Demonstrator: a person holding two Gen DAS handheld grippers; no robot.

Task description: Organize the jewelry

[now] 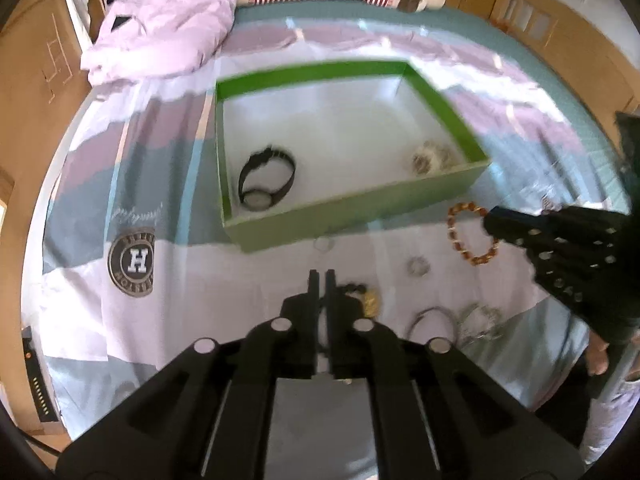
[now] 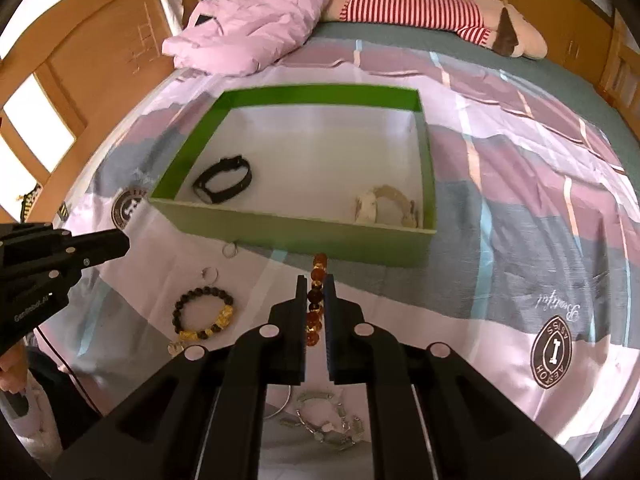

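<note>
- Right tongs (image 2: pixel 316 292) are clamping the amber bracelet (image 2: pixel 315 300) — its long axis pointing straight at the green box (image 2: pixel 304 236) just ahead.
- Left tongs (image 1: pixel 322 280) are sitting together, empty — farther from the box.

Amber bead bracelet (image 2: pixel 315 300) pinched, near green box (image 2: pixel 296 236) (black watch (image 2: pixel 222 180), pale bracelet (image 2: pixel 386 206) inside).

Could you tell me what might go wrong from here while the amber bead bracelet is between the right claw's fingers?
The right claw pinches only part of the amber bead bracelet, so the round beads may slip out on the way to the green box. Carried low, the loose end could catch the box's near wall. The left claw hangs shut close to the black bead bracelet and two small rings and may nudge them across the soft bedsheet.
</note>
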